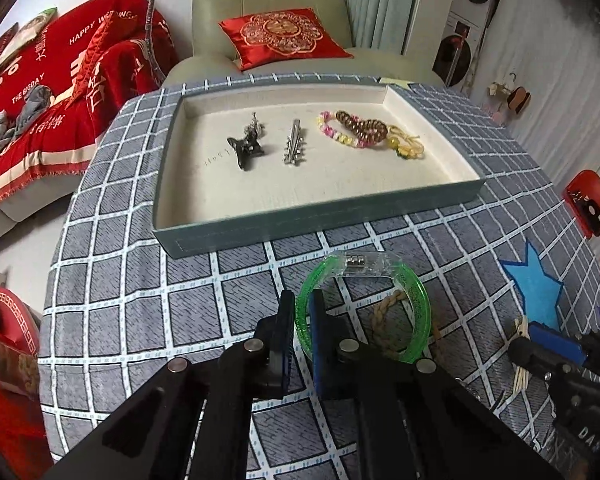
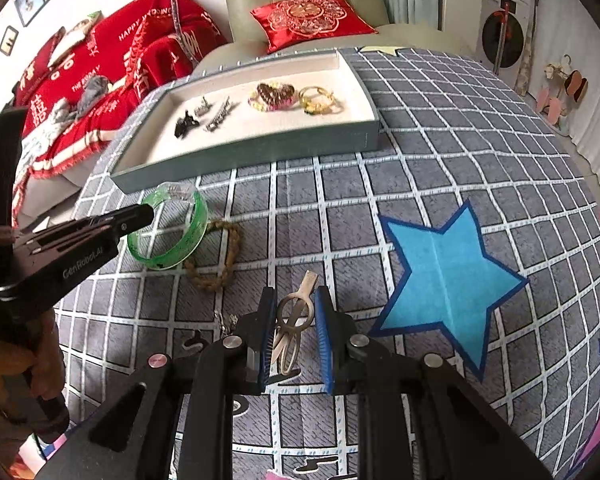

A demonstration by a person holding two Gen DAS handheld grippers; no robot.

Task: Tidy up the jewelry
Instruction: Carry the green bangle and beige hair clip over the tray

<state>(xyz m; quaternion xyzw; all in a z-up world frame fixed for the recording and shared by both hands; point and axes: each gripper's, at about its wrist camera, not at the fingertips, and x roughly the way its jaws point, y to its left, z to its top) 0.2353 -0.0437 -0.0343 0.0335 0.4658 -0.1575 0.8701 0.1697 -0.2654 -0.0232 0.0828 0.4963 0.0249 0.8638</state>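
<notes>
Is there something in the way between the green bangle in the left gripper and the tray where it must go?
Nothing visible. The left gripper is shut on the green bangle, and only bare checked cloth lies before the tray. Its low front wall must be cleared; the near floor is free.

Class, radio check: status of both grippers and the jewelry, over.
Left gripper shut on green bangle. Right gripper shut on hair clip. Tray ahead, path clear; braided cord beside bangle.

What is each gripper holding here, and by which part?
Left gripper pinches the green bangle by its near-left rim. Right gripper grips a beige hair clip by its sides.
</notes>
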